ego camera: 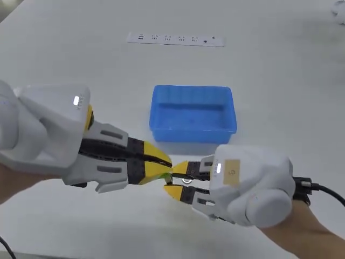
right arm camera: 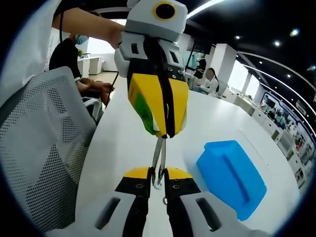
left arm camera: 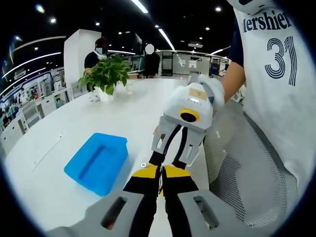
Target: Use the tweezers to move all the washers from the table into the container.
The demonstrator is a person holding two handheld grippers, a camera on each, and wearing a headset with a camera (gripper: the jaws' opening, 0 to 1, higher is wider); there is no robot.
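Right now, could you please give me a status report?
Left gripper shut on tweezers; right gripper open around their tips. Washer on table, outside container. Nothing blocking.

The right gripper (right arm camera: 158,178) holds its black, yellow-tipped jaws slightly apart, and the tips of the thin metal tweezers (right arm camera: 159,160) reach down between them. Straight ahead, the left gripper (right arm camera: 165,134) clamps the tweezers' upper end. A blue rectangular plastic container (right arm camera: 232,175) sits on the white table (right arm camera: 123,143) ahead to the right.
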